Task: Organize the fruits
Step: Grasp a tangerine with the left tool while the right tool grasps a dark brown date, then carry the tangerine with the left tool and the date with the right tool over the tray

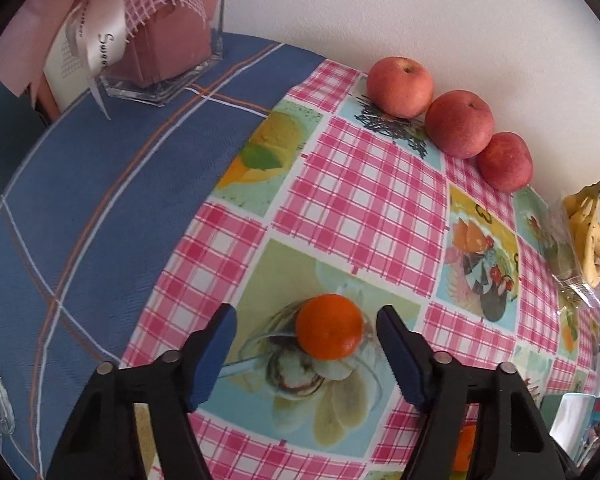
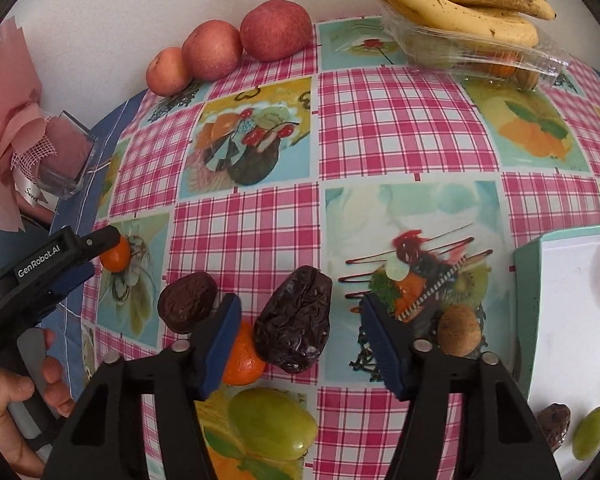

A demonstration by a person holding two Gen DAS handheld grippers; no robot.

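- Left gripper [image 1: 305, 354], jaws spread wide and empty, brackets a small mandarin [image 1: 329, 327] on the checked tablecloth [image 1: 364, 184]; neither pad touches the fruit.
- The mandarin looks light, round and liable to roll, its peel soft; a gentle pinch across its widest girth seems the safest hold.
- Right gripper [image 2: 299, 338], jaws likewise open and empty, hangs over a wrinkled date [image 2: 294, 324], probably soft and sticky; a second mandarin [image 2: 242, 358] sits beside the date, with another date [image 2: 187, 303] and a green grape [image 2: 273, 423] close by, so clearance there is tight.
- A white tray [image 2: 572, 320] lies at right, holding a grape and a date.
- Mid-surface lies bare, offering room to travel.
- Three apples [image 1: 458, 124] line the far wall; bananas [image 2: 460, 0] rest atop a clear plastic box [image 2: 480, 50].
- The cloth ends leftward over blue fabric [image 1: 100, 208], short of a glass vase [image 1: 168, 76].
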